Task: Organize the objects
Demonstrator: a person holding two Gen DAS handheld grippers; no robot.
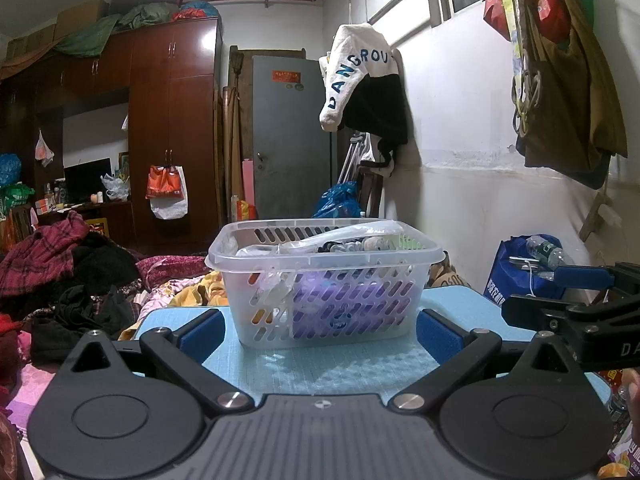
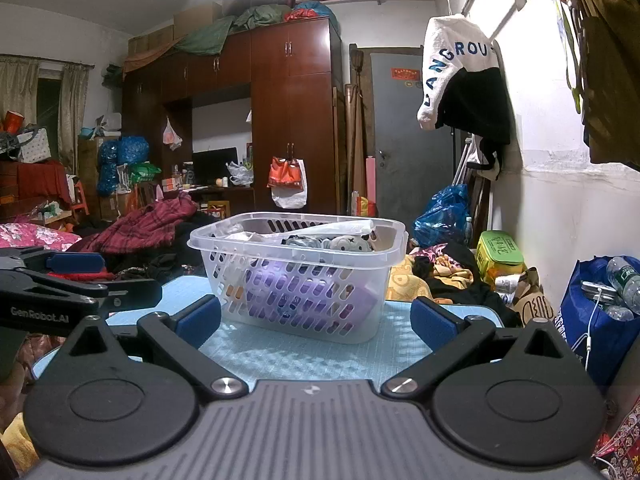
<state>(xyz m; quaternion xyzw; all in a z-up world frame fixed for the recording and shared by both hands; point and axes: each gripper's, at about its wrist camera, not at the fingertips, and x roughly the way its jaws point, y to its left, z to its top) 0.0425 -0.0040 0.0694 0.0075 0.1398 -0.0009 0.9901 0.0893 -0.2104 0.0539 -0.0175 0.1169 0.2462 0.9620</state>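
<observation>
A clear slotted plastic basket (image 1: 324, 280) stands on a light blue table (image 1: 344, 364), filled with a purple pack, socks and plastic wrappers. It also shows in the right wrist view (image 2: 298, 276). My left gripper (image 1: 320, 330) is open and empty, just in front of the basket, its blue pads (image 1: 200, 334) wide apart. My right gripper (image 2: 316, 318) is open and empty, also just in front of the basket. Each gripper shows from the side in the other's view: the right gripper (image 1: 576, 280) and the left gripper (image 2: 76, 268).
The table (image 2: 304, 356) sits over a bed piled with clothes (image 1: 60, 276). A blue bag with water bottles (image 2: 604, 304) stands at the right by the white wall. A green box (image 2: 500, 256) and blue plastic bag (image 2: 444, 212) lie behind. A wardrobe (image 1: 168, 140) stands at the back.
</observation>
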